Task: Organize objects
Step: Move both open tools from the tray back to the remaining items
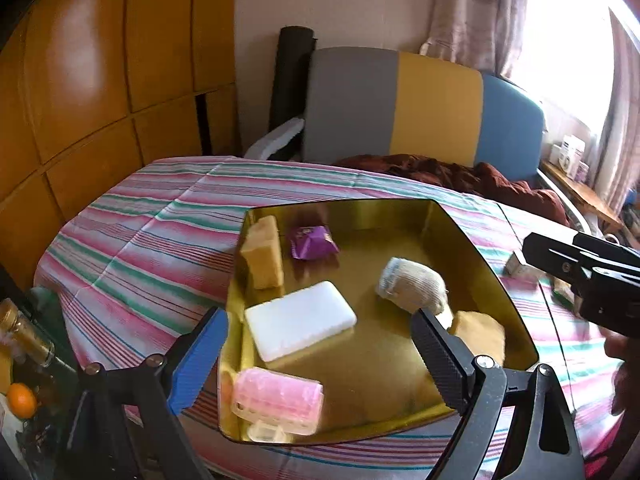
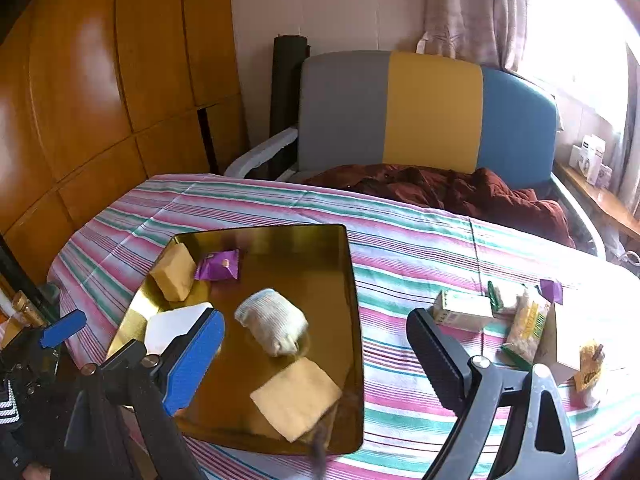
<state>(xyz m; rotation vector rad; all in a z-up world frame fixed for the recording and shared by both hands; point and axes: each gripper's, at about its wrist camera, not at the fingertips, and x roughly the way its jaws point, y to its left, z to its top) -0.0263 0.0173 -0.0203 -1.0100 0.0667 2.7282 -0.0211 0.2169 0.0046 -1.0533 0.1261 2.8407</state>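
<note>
Nearest, left gripper (image 1: pixel 320 354) spread wide, empty, poised over the near half of the gold tray (image 1: pixel 516 312); right gripper (image 2: pixel 316 354) likewise wide and holding nothing, its blue pad over the tray, its black pad over striped cloth. Probably between picks: two items lying close under the jaws, more waiting outside. Best to swing the right gripper toward the loose packets (image 2: pixel 524 320) on the desk (image 2: pixel 420 248), come down squarely over one narrow box (image 2: pixel 464 312), close gently on its flat sides, then set it into a bare patch of tray. Inside the tray, near to far: ribbed translucent pink case (image 1: pixel 280 400), smooth white rounded slab (image 1: pixel 300 320), flat tan square pad (image 2: pixel 296 400), soft knitted cream roll (image 1: pixel 412 286), upright spongy yellow block (image 1: pixel 264 252), crinkly purple foil sachet (image 1: pixel 312 242). Tray metal mirror-bright, likely slippery, so light items may skid when nudged. Beyond, rumpled maroon fabric (image 2: pixel 460 192) before a grey, yellow and blue padded back (image 2: pixel 432 112).
</note>
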